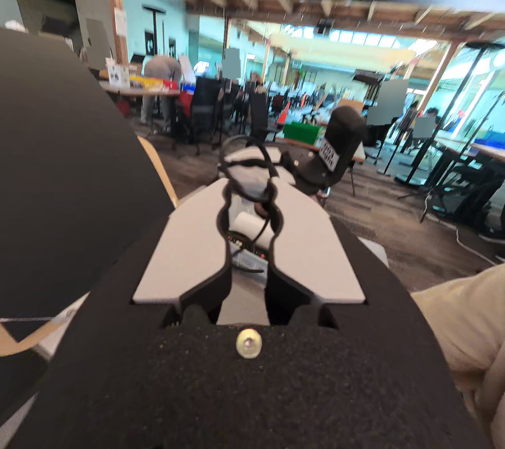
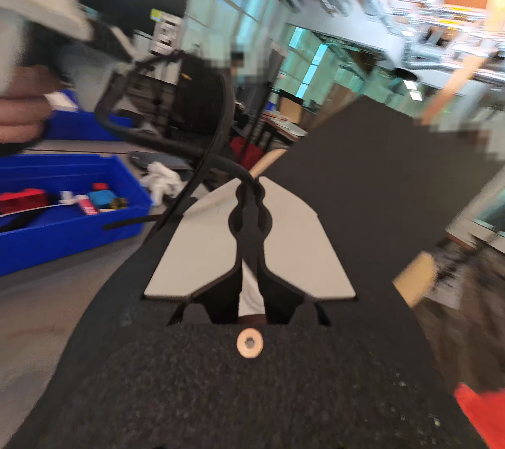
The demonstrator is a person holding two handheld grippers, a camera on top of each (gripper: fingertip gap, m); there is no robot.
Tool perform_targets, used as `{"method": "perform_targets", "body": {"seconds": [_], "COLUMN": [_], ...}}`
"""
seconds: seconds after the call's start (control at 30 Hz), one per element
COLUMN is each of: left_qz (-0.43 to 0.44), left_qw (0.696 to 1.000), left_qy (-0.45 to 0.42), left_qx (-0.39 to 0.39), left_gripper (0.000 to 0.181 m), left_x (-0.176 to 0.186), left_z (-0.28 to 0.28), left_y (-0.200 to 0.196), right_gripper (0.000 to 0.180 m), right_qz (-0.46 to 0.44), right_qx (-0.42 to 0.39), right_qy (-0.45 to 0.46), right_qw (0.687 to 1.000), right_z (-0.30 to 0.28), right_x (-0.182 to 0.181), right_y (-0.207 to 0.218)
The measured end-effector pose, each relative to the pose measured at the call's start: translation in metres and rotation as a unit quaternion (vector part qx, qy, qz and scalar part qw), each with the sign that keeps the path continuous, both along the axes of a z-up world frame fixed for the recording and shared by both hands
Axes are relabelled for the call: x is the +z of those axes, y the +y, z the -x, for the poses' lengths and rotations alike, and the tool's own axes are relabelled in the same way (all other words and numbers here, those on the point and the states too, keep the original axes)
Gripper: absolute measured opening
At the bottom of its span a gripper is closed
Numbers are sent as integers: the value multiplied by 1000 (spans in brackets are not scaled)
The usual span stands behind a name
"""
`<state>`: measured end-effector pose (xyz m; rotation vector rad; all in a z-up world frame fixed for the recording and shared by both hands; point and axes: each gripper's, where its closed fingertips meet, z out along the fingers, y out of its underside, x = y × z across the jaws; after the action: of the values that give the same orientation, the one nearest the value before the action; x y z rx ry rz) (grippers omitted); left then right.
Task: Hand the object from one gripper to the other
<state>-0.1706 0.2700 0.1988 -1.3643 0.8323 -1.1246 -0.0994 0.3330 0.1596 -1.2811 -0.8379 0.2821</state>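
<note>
A thin black cable loop (image 2: 207, 151) is seen clenched at the tips of the right claw (image 2: 250, 185) in the right wrist view, arching up and leftward toward the blurred left claw (image 2: 82, 12), which only this view shows from outside; whether that one grips the cable there cannot be told. A blue bin (image 2: 68, 241) with red and blue items on a grey desk (image 2: 54, 312) appears only here. In the left wrist view, the left claw (image 1: 247, 184) is nearly closed around the cable loop (image 1: 246, 162), with the right claw (image 1: 262, 159) meeting it just beyond.
</note>
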Motion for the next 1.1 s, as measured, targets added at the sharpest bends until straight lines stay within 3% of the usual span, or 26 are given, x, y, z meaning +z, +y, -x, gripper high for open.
{"method": "perform_targets", "body": {"seconds": [0.13,0.2,0.3,0.4,0.47,0.53,0.63,0.73,0.83,0.93,1.1], "left_qz": [16,24,30,30,27,23,24,11,-52,-89,-96], "left_qw": [1000,999,999,996,995,994,993,994,995,994,995], "left_qy": [25,22,43,78,95,111,111,76,77,58,3], "left_qx": [1,4,16,29,18,1,-41,-74,-30,11,-2], "left_gripper": [29,29,29,31,42,65,76,72,58,21,21], "left_x": [-10,-11,-20,-34,-41,-48,-51,-41,-36,-26,-8], "left_z": [-2,-1,-5,-12,-20,-28,-41,-51,-56,-54,-47], "left_y": [2,5,12,21,23,22,13,4,11,17,8], "right_gripper": [7,7,6,6,6,6,6,6,6,6,6], "right_qz": [-73,-115,-163,-125,-108,-98,-99,-98,-89,-85,-69], "right_qx": [-167,-197,-115,2,48,67,79,83,100,90,93], "right_qy": [-11,-5,60,151,199,227,239,240,248,236,224], "right_qw": [983,974,978,981,973,967,963,962,959,964,968], "right_z": [-55,-68,-57,-45,-45,-46,-45,-41,-36,-33,-28], "right_x": [16,27,49,63,70,74,78,80,81,78,74], "right_y": [19,15,-13,-35,-42,-45,-50,-53,-56,-52,-48]}}
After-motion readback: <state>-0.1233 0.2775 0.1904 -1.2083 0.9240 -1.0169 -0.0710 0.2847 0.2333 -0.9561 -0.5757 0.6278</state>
